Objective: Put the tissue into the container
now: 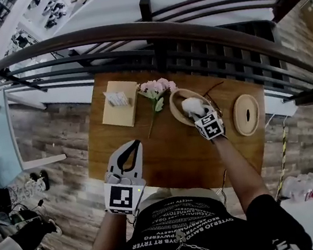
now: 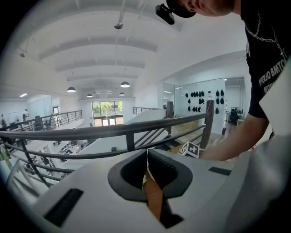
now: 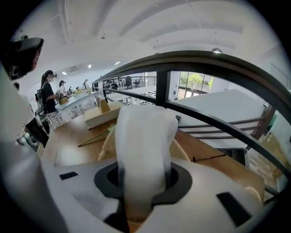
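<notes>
- Over the table (image 1: 168,166), head view: the right hand-held gripper (image 1: 200,115) hangs at the mouth of the wooden container (image 1: 177,112). A white tissue (image 1: 192,105) is bunched at its tips, over or just inside the opening; whether it touches the bottom I cannot tell.
- Same view: a round lid (image 1: 246,115) lies apart on the right. A tissue box (image 1: 119,102) and a flower (image 1: 157,89) lie left of the container. The left hand-held gripper (image 1: 135,145) sits near the table's near edge, well apart from all of these.
- Left gripper view: the left hand-held gripper (image 2: 147,152) has its jaws closed tip to tip with nothing between them; only bare table wood shows through the gap behind the tips.
- Right gripper view: the right hand-held gripper (image 3: 144,177) is partly closed, pinching the tissue (image 3: 145,136) at its lower part. The rest stands past the tips as a loose, puffy roll, with the container (image 3: 183,152) rim behind on both sides.
- Handling, as judged: the tissue looks very light, soft and easily crushed.
- The bunched part is the sound place to hold.
- The loose top may flop over the rim or cling to the pads on release.
</notes>
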Motion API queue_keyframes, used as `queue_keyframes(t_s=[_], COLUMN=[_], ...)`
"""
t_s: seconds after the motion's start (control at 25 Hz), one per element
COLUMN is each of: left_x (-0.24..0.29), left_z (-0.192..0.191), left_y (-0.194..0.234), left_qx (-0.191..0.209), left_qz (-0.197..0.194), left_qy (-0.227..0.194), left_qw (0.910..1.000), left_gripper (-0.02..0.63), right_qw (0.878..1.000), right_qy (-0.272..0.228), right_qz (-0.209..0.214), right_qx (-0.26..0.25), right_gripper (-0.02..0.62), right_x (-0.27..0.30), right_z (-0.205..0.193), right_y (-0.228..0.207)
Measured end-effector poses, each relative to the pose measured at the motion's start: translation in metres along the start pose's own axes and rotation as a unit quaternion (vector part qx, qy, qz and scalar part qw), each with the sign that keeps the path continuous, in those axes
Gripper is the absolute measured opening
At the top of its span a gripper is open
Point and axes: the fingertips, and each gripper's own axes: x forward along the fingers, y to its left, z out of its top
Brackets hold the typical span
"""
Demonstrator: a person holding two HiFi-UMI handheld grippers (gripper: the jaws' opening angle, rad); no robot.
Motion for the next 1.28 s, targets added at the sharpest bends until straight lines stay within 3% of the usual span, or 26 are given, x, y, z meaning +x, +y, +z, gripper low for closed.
queue_keyframes(t_s=[0.24, 0.36, 0.52, 0.64, 0.76, 0.88, 0.92, 0.96, 1.08, 1.28], left_x=[0.0, -0.004, -0.013, -0.027, -0.04, -0.051, -0.056, -0.06, -0.072, -0.096], left_z=[-0.009, -0.002, 0.004, 0.005, 0.007, 0.017, 0.021, 0.024, 0.035, 0.049], left_y=[-0.002, -0.004, -0.006, -0.006, -0.006, -0.01, -0.011, -0.013, -0.015, -0.021], left_qx=[-0.003, 0.001, 0.009, 0.01, 0.009, 0.009, 0.012, 0.015, 0.025, 0.037], left_qz=[0.004, 0.002, 0.003, 0.008, 0.008, 0.003, 0.002, 0.001, -0.003, -0.01], left_qy=[0.005, -0.001, -0.006, -0.009, -0.02, -0.038, -0.044, -0.051, -0.07, -0.102], left_qw=[1.0, 1.0, 0.9999, 0.9999, 0.9997, 0.9992, 0.999, 0.9986, 0.9973, 0.9941], left_gripper=[0.031, 0.031, 0.031, 0.031, 0.031, 0.031, 0.031, 0.031, 0.031, 0.031], right_qw=[0.995, 0.993, 0.994, 0.996, 0.998, 1.0, 0.998, 0.996, 0.981, 0.952], right_qy=[0.084, 0.094, 0.085, 0.075, 0.046, -0.021, -0.048, -0.076, -0.163, -0.258], right_qz=[0.017, 0.018, 0.017, 0.012, 0.006, -0.018, -0.03, -0.046, -0.097, -0.162], right_qx=[-0.042, -0.076, -0.065, -0.054, -0.032, 0.009, 0.022, 0.031, 0.041, 0.037], right_gripper=[0.127, 0.176, 0.217, 0.313, 0.318, 0.318, 0.314, 0.265, 0.017, 0.015], right_x=[0.024, 0.032, 0.028, 0.008, -0.022, -0.068, -0.088, -0.11, -0.185, -0.303], right_z=[-0.009, -0.011, -0.007, -0.008, -0.003, 0.01, 0.015, 0.02, 0.034, 0.038], right_y=[0.007, 0.014, 0.014, 0.009, 0.008, 0.002, 0.0, -0.001, 0.001, 0.021])
